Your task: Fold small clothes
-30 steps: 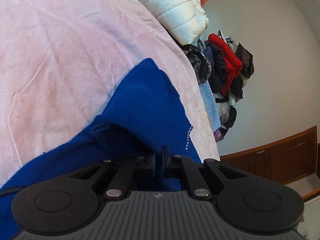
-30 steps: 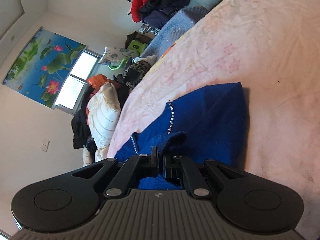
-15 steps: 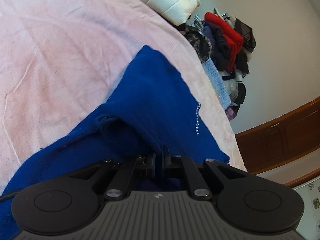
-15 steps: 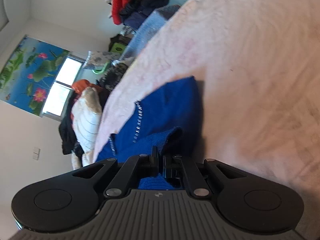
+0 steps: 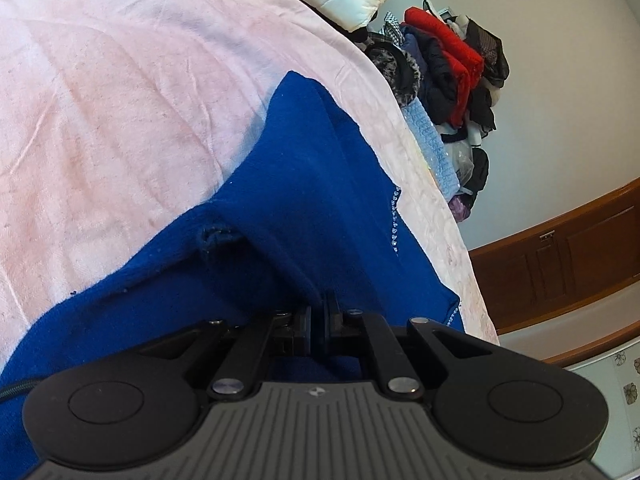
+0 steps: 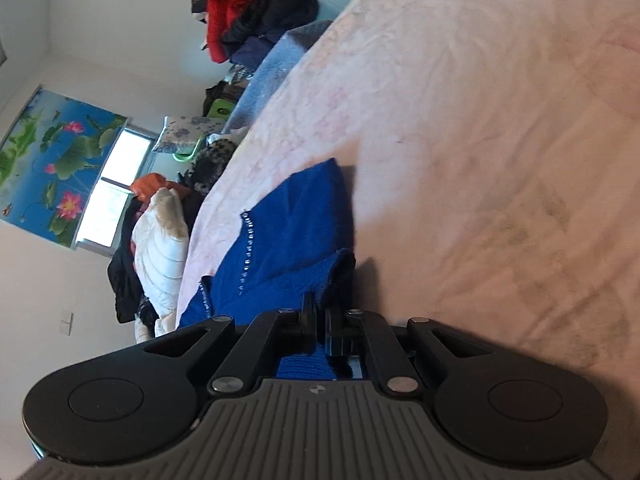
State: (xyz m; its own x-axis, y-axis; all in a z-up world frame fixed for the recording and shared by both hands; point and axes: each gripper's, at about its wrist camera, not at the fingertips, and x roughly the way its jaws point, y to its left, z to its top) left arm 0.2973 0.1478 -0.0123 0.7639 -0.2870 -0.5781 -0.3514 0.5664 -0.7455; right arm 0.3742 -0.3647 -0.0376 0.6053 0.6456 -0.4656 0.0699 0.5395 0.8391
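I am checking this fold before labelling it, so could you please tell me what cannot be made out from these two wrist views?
- Left wrist view: the near part of the blue garment is hidden under the left gripper, so its full outline is unknown.
- Right wrist view: the right gripper covers the garment's near edge; the pinched layers cannot be counted.
- Both views: the clothes pile is too small to sort.
- The person's hands are out of frame.
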